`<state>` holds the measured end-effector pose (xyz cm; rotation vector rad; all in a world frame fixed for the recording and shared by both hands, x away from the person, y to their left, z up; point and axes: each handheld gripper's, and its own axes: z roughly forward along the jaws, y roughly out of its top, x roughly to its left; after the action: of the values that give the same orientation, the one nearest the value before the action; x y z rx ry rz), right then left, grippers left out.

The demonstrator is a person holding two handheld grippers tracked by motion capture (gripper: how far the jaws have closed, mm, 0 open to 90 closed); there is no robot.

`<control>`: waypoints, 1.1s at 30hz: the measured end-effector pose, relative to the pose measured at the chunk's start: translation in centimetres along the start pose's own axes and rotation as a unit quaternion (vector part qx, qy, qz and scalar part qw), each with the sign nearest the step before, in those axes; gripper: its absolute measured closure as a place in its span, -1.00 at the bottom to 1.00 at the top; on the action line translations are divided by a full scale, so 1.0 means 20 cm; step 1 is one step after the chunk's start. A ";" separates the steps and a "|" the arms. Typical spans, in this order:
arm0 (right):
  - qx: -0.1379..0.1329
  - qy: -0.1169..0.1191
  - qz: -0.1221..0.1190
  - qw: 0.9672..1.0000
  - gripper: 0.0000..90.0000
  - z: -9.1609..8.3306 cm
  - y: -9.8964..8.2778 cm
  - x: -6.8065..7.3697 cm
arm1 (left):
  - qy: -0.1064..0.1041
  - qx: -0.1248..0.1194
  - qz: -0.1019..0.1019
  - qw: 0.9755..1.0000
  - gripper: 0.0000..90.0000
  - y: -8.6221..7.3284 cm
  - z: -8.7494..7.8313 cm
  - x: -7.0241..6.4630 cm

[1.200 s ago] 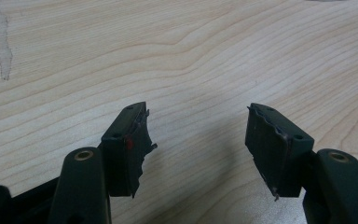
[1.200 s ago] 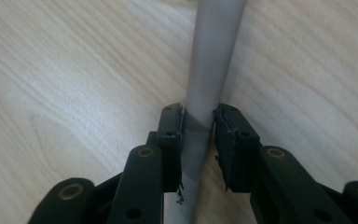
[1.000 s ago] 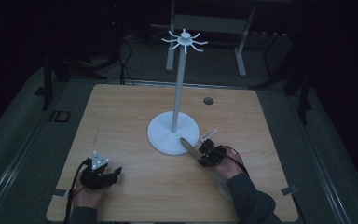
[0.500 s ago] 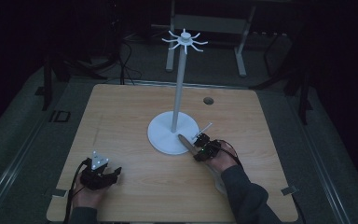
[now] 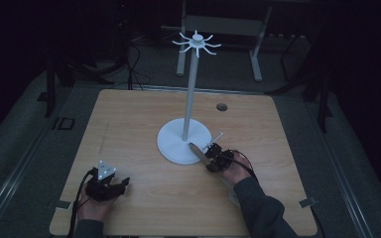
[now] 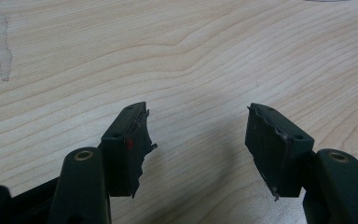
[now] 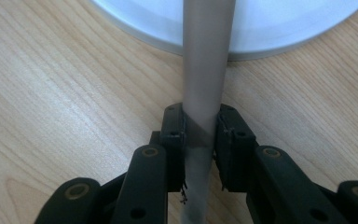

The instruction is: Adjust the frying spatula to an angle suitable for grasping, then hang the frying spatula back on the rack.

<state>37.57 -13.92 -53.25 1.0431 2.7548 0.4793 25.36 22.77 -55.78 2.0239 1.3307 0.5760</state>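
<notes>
Gripping the utensil is the step in hand. High view: the right gripper [image 5: 212, 157] holds a grey utensil [image 5: 196, 151] low over the bench [image 5: 129, 124], its tip reaching onto the round base of the white hook stand [image 5: 191, 99]. The left gripper [image 5: 110, 184] rests near the front edge, well apart from the stand.

Left gripper view: the left gripper [image 6: 198, 135] has its fingers [image 6: 126, 149] spread wide with nothing between them, only bench [image 6: 191, 56] beyond.

Right gripper view: the fingers [image 7: 175, 140] of the right gripper [image 7: 200, 140] have just been closing and now clamp the utensil [image 7: 205, 70] by its shaft, which runs forward over the stand base [image 7: 284, 28].

The next move probably calls for lifting the utensil clear of the base and raising it towards the hooks on top.

Against the earlier frame, the right gripper and utensil sit slightly closer to the stand's pole; the left gripper is unchanged.
</notes>
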 end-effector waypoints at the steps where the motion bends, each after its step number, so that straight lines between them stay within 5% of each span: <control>1: -0.002 -0.001 -0.003 1.000 0.66 0.00 0.00 0.00 | 0.000 0.000 0.000 1.000 -0.12 0.00 0.00 0.00; 18: -0.066 -0.020 -0.001 0.998 0.66 -0.08 -0.01 0.03 | 0.000 0.000 0.000 1.000 -0.12 0.00 0.00 0.00; 25: -0.109 -0.024 0.012 0.994 0.66 -0.13 -0.02 0.03 | 0.001 0.000 0.001 1.000 -0.12 0.00 0.00 0.00; 26: -0.133 -0.029 0.017 0.991 0.66 -0.17 -0.02 0.03 | 0.001 0.000 0.001 1.000 -0.12 0.00 0.00 0.00; 30: -0.143 -0.030 0.015 0.989 0.66 -0.18 -0.02 0.03 | 0.000 0.000 0.001 1.000 -0.12 0.00 0.00 0.00; 33: -0.171 -0.034 0.022 0.984 0.66 -0.22 -0.02 0.03 | 0.000 0.001 0.001 1.000 -0.12 0.00 0.00 0.00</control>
<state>35.74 -14.79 -49.22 1.0135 2.4734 0.8688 25.32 22.71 -55.76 2.0262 1.3306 0.5768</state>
